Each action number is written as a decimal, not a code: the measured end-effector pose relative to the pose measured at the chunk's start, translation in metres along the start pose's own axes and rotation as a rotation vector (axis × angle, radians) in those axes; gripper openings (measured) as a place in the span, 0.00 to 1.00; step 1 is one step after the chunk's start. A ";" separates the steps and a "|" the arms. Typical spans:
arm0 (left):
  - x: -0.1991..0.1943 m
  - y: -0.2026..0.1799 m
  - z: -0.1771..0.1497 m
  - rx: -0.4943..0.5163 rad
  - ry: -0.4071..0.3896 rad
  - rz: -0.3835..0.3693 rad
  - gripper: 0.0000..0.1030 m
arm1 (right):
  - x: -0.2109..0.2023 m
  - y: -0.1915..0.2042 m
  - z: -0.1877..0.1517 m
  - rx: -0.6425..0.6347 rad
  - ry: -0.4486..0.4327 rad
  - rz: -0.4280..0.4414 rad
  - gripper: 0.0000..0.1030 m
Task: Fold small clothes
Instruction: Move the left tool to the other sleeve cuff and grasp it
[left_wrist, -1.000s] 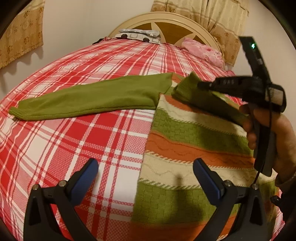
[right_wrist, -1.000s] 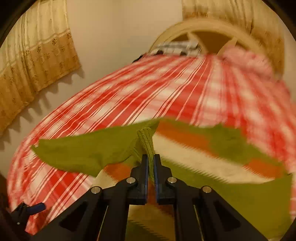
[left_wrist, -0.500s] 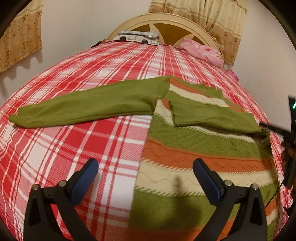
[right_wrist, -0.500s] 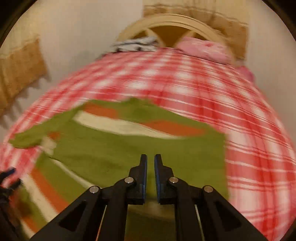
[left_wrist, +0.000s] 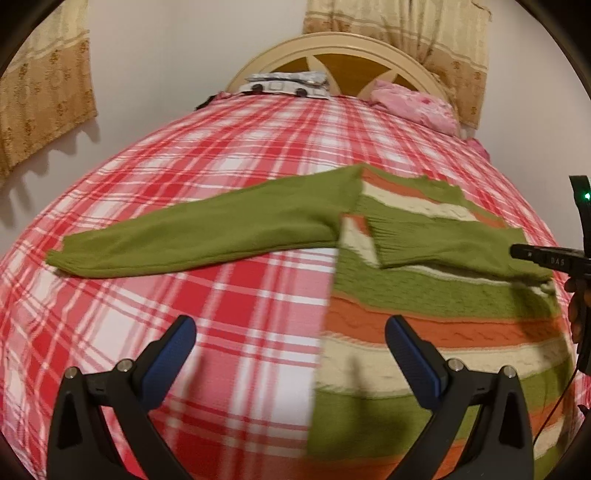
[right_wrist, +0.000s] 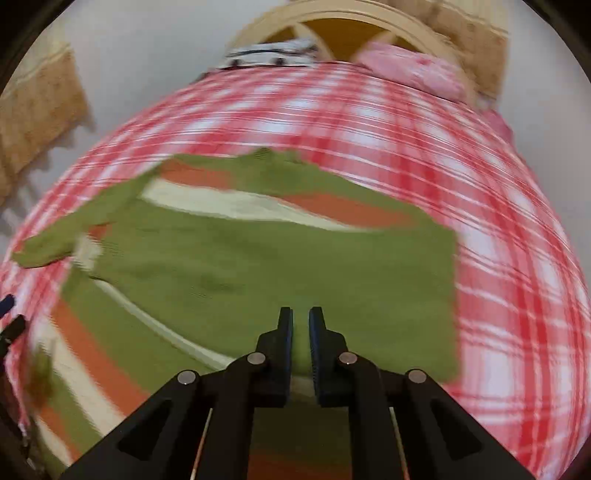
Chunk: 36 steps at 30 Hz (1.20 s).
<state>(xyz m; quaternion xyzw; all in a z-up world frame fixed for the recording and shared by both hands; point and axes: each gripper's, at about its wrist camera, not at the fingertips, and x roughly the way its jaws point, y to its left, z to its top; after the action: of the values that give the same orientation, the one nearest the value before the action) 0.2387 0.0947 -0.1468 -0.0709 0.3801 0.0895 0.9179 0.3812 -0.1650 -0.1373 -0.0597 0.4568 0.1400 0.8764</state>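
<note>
A small sweater with green, orange and cream stripes (left_wrist: 436, 328) lies flat on the red plaid bed (left_wrist: 184, 302). Its left green sleeve (left_wrist: 207, 229) stretches out to the left. Its right sleeve (left_wrist: 443, 243) is folded across the chest; it fills the middle of the right wrist view (right_wrist: 280, 269). My left gripper (left_wrist: 288, 347) is open and empty, above the sweater's left edge near the hem. My right gripper (right_wrist: 301, 321) has its jaws nearly together with a narrow gap, holding nothing, above the folded sleeve. It shows at the right edge of the left wrist view (left_wrist: 543, 256).
A cream wooden headboard (left_wrist: 332, 51) stands at the far end of the bed. A pink pillow (left_wrist: 413, 103) and a grey patterned item (left_wrist: 288, 83) lie by it. Curtains (left_wrist: 40, 85) hang on the wall at left and behind the headboard.
My right gripper carried the right sleeve across the chest, let it go and drew back to the right. The sleeve now lies folded on the sweater. My left gripper stayed open and barely moved.
</note>
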 end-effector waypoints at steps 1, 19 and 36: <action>0.001 0.005 0.001 0.000 0.003 0.011 1.00 | 0.011 0.016 0.004 -0.015 0.017 0.048 0.09; 0.034 0.117 -0.014 -0.086 0.117 0.234 1.00 | 0.053 0.148 -0.001 -0.172 0.049 0.233 0.42; 0.023 0.228 0.004 -0.485 0.005 0.153 1.00 | 0.060 0.162 -0.017 -0.263 -0.042 0.075 0.47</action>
<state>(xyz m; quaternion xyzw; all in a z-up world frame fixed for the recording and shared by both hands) 0.2071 0.3203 -0.1744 -0.2603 0.3539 0.2473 0.8636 0.3514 -0.0027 -0.1926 -0.1540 0.4181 0.2323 0.8646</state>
